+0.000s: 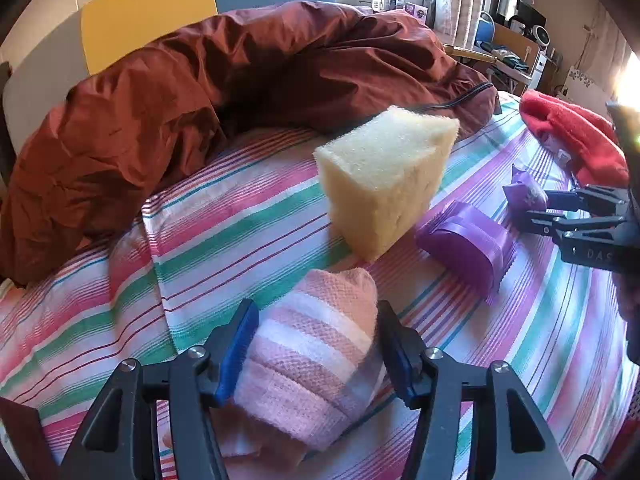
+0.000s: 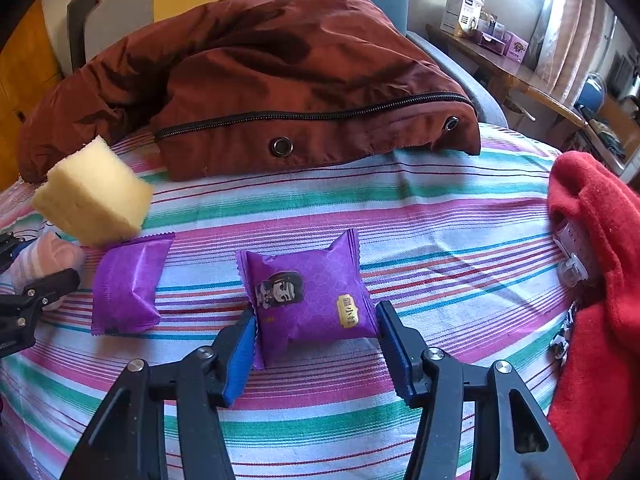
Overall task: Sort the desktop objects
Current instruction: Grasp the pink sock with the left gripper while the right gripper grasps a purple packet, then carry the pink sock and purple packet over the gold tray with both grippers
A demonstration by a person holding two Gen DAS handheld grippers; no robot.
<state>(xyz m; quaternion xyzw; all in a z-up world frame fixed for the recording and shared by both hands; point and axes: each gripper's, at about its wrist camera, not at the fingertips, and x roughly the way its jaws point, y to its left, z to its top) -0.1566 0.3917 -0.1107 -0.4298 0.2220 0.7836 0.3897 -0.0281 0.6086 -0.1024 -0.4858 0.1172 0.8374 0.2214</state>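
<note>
Left tool spread wide around a rolled pink towel on the striped sheet, blue pads level with both flanks, seemingly not yet pinching: positioned for a side grip on something soft. Right tool likewise apart, straddling the near end of a purple snack packet, lined up for a pinch across its width. Second purple packet left of it, touching a tilted yellow sponge. Brown jacket heaped at the far side, red cloth right.
</note>
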